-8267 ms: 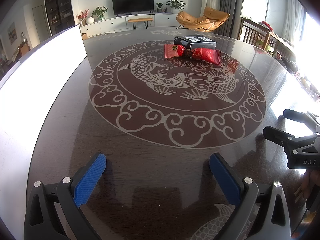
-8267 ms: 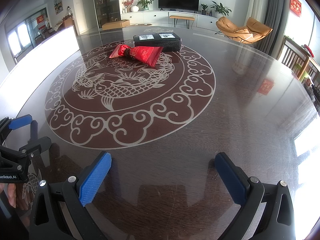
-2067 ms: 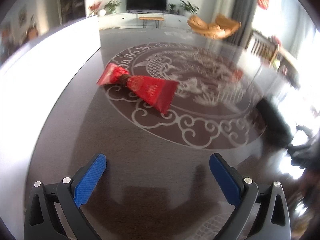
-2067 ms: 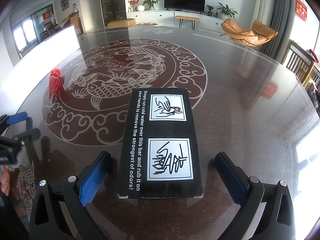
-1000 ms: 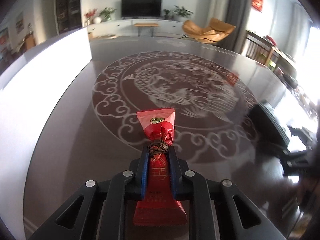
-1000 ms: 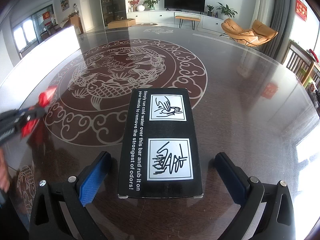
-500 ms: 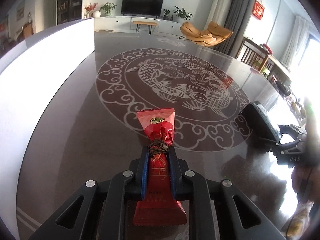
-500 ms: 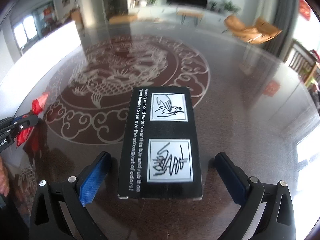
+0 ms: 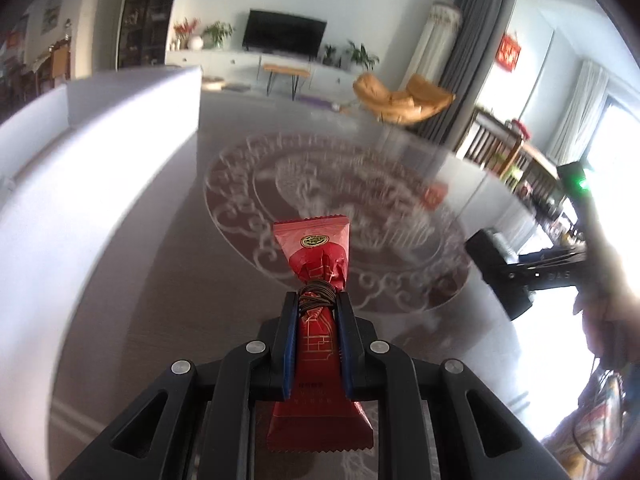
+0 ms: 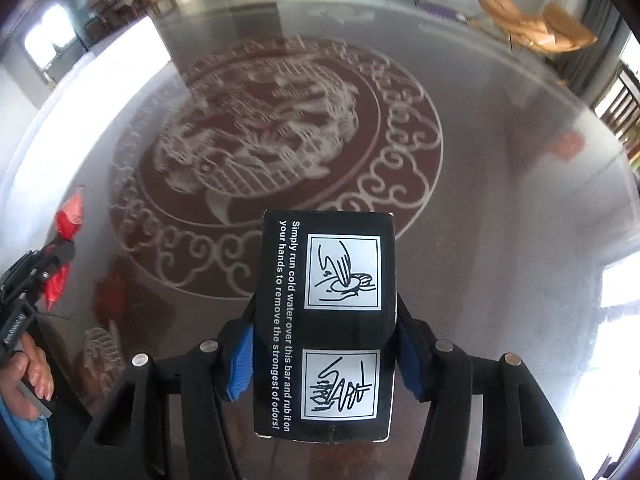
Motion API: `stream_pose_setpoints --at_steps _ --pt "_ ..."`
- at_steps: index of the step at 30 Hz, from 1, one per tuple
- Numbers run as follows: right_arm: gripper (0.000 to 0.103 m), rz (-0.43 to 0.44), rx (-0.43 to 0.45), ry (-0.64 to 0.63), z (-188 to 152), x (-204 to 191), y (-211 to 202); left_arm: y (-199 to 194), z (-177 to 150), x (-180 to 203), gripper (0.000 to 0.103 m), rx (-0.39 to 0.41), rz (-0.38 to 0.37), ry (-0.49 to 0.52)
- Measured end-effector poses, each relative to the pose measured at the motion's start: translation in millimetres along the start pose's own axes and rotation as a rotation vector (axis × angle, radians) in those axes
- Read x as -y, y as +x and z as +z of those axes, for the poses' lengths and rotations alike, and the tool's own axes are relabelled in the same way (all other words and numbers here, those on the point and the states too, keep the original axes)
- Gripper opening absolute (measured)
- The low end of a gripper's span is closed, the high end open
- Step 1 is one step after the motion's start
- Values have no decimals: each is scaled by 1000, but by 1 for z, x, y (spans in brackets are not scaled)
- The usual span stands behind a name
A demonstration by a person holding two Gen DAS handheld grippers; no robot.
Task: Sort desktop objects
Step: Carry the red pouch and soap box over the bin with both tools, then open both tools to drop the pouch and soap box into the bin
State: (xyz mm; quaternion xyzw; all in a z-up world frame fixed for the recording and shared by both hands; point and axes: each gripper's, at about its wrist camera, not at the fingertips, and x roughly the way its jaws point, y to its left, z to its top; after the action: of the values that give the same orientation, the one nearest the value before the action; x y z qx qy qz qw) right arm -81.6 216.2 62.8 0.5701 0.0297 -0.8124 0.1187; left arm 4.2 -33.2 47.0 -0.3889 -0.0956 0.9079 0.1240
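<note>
My left gripper (image 9: 318,308) is shut on a red tied packet (image 9: 316,256) at its cord-wrapped neck and holds it up above the dark round table (image 9: 160,280). The packet also shows at the left edge of the right wrist view (image 10: 68,216), in the left gripper (image 10: 56,252). My right gripper (image 10: 324,344) is shut on a black box (image 10: 326,320) with white instruction pictures, its blue pads against the box's long sides, lifted above the table (image 10: 500,240). In the left wrist view the box (image 9: 496,268) and right gripper (image 9: 516,270) show at the right.
The table bears a large pale fish-and-cloud medallion (image 10: 276,136). A white panel (image 9: 80,200) runs along its left side. A hand (image 10: 28,372) holds the left gripper. Chairs and a side table (image 9: 504,152) stand beyond the table's right edge.
My right gripper has closed on the black box and lifted it. My left gripper has risen with the red packet; the view is tilted up and blurred.
</note>
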Motion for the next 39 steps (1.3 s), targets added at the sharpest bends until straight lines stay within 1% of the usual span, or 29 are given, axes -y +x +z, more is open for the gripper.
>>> stream_pose_setpoints --at_steps 2,4,7,9,10,11,13,15,16,17,18,20,22,25,26,27,28,29,30,31,34,37,39 --pt "59 30 35 0 9 -10 -14 -24 9 -6 17 35 -13 -28" --pt "59 59 79 -39 27 -35 -30 -53 23 -18 17 88 -20 -57" --pt "59 137 145 -102 66 -91 -51 -93 44 -48 17 165 -6 -102" --pt "59 200 185 -146 93 -134 -61 -117 58 -80 17 199 25 -149" --pt "59 237 204 -165 106 -157 -65 -127 64 -97 17 210 52 -168" --pt "59 278 223 -186 119 -185 -69 -136 69 -117 17 216 94 -185" --pt "59 351 253 -224 140 -236 -73 -146 74 -148 17 206 164 -217" --pt "59 436 267 -271 156 -300 -66 -149 73 -177 17 174 223 -256" --pt "59 456 265 -290 160 -327 -61 -145 69 -192 17 143 255 -282" --pt "59 469 261 -312 165 -352 -53 -141 64 -202 17 119 267 -300" --pt "59 470 259 -332 168 -369 -45 -135 58 -210 17 94 274 -316" --pt "59 441 247 -386 172 -408 -20 -120 45 -220 17 38 290 -340" --pt "59 402 179 -428 169 -436 16 -104 34 -227 17 -14 293 -359" --pt "61 342 62 -454 162 -456 59 -87 25 -227 19 -80 289 -384" --pt "62 317 31 -469 160 -461 68 -89 24 -227 28 -67 291 -386" --pt "68 288 27 -480 158 -464 71 -91 25 -227 49 -49 304 -382" --pt "80 273 40 -483 156 -462 70 -94 25 -224 62 -30 331 -381" --pt "87 264 64 -481 155 -460 66 -98 24 -224 84 -10 344 -385" --pt "95 262 89 -477 155 -456 61 -102 25 -222 94 18 361 -384" --pt "96 258 111 -476 154 -451 55 -109 25 -218 95 62 403 -377" --pt "97 243 174 -480 151 -434 34 -117 25 -215 96 115 476 -393" --pt "98 240 210 -485 146 -423 18 -121 26 -213 96 121 520 -444" --pt "100 236 226 -490 144 -417 10 -128 20 -216 96 127 543 -474"
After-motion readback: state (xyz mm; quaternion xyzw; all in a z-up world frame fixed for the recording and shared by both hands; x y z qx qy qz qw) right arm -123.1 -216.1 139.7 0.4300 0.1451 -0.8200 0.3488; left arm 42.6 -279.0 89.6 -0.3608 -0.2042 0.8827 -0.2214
